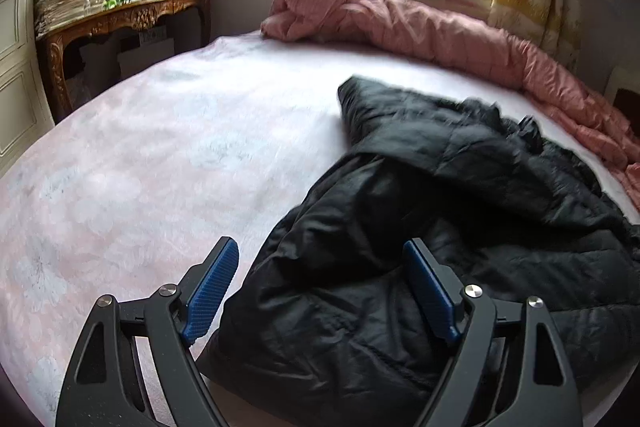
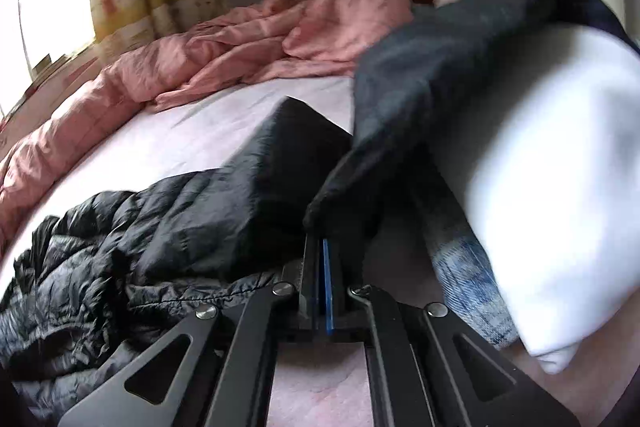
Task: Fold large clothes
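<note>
Black puffer jacket (image 1: 460, 227) lies crumpled on the bed (image 1: 160, 155) near its front edge, the left tongs (image 1: 320, 287) spread wide apart above its hem, the right tongs (image 2: 325, 247) clenched on a raised dark fold of it.

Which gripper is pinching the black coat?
The right gripper: its jaws are shut on the black coat. The left gripper hangs open above it, holding nothing.
</note>
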`<state>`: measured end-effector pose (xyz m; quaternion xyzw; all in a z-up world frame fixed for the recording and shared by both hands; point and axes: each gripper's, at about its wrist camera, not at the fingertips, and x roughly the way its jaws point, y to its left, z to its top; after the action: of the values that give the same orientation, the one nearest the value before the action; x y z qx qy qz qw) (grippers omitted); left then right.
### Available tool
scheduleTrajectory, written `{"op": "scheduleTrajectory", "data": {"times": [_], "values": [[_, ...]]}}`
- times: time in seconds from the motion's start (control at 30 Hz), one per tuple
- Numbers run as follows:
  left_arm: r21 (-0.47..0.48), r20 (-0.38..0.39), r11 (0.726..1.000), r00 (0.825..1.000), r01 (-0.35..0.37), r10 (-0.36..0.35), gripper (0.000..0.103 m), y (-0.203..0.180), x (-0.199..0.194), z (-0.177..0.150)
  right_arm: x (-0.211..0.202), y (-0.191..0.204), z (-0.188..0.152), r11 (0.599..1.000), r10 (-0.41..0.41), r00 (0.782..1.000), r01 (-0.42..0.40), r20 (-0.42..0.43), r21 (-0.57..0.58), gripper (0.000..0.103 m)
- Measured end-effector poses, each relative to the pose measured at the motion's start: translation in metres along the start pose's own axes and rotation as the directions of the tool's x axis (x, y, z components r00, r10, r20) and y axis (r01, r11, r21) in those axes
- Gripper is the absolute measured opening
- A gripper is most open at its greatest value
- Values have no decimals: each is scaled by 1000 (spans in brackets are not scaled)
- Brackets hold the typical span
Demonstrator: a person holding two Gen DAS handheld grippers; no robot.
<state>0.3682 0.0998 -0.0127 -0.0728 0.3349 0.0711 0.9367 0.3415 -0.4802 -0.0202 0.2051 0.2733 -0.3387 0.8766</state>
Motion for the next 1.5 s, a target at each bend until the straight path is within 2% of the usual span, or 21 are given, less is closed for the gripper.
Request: {"op": "scheduleTrajectory", "data": {"times": [0.07, 0.17, 0.23, 0.33, 0.37, 0.4, 0.5, 0.53, 0.57, 0.63, 0.67, 0.7, 0.8, 0.9, 0.97, 1.17, 1.27, 1.33, 1.37, 1.4, 1.5], "values": [[19, 49, 1000, 999, 19, -20, 83, -5, -10, 1, -11, 8, 0, 999, 30, 999, -28, 45, -40, 2], [79, 115, 996, 992, 47, -56, 83, -20, -24, 1, -42, 27, -1, 979, 173, 975, -153, 143, -138, 1], [116, 132, 989, 986, 91, -106, 83, -29, -32, -1, -64, 42, -4, 939, 313, 935, -279, 165, -200, 1], [127, 125, 971, 968, 203, -219, 83, -41, -41, -2, -86, 76, -18, 784, 577, 817, -542, 30, -302, 1], [148, 132, 967, 965, 206, -226, 83, -46, -44, -3, -93, 92, -26, 789, 544, 839, -503, 22, -353, 1], [170, 142, 965, 964, 198, -223, 83, -51, -47, -5, -97, 104, -33, 816, 477, 878, -422, 49, -395, 1], [202, 150, 957, 959, 207, -239, 83, -62, -50, -9, -96, 116, -44, 846, 389, 918, -323, 78, -425, 2], [208, 147, 950, 953, 233, -265, 83, -65, -51, -10, -92, 117, -45, 867, 328, 940, -263, 89, -423, 2], [215, 146, 943, 946, 255, -289, 83, -68, -52, -12, -87, 116, -44, 887, 259, 959, -188, 117, -422, 6], [229, 156, 934, 937, 274, -312, 83, -72, -53, -15, -81, 110, -39, 914, 141, 974, -60, 176, -401, 24], [233, 162, 933, 935, 274, -315, 83, -74, -54, -17, -79, 104, -38, 927, 81, 975, 2, 205, -376, 46], [237, 166, 932, 934, 275, -318, 83, -75, -53, -17, -77, 97, -35, 937, 28, 972, 57, 235, -344, 61], [224, 163, 931, 931, 288, -327, 83, -74, -51, -18, -71, 78, -25, 939, -141, 946, 222, 293, -265, 62], [203, 161, 937, 934, 285, -319, 83, -70, -49, -17, -67, 58, -17, 938, -246, 916, 308, 317, -162, 64], [197, 160, 938, 935, 285, -317, 84, -68, -49, -17, -62, 44, -11, 938, -278, 912, 326, 300, -121, 67], [196, 161, 942, 939, 271, -304, 87, -70, -47, -19, -39, 5, 7, 939, -319, 914, 341, 250, -50, 67], [200, 159, 943, 940, 268, -301, 92, -70, -47, -19, -36, -1, 9, 951, -289, 922, 308, 256, -38, 65], [202, 156, 944, 943, 262, -295, 97, -71, -46, -20, -34, 0, 9, 948, -293, 918, 316, 268, -45, 53], [202, 154, 944, 944, 259, -292, 97, -71, -45, -20, -31, 1, 10, 941, -311, 913, 335, 266, -49, 35], [203, 152, 944, 945, 258, -291, 98, -72, -45, -20, -26, 1, 12, 930, -340, 904, 364, 260, -48, 27], [206, 150, 945, 946, 254, -287, 101, -72, -44, -21, -17, -6, 17, 940, -326, 921, 340, 213, -30, 27]]}}
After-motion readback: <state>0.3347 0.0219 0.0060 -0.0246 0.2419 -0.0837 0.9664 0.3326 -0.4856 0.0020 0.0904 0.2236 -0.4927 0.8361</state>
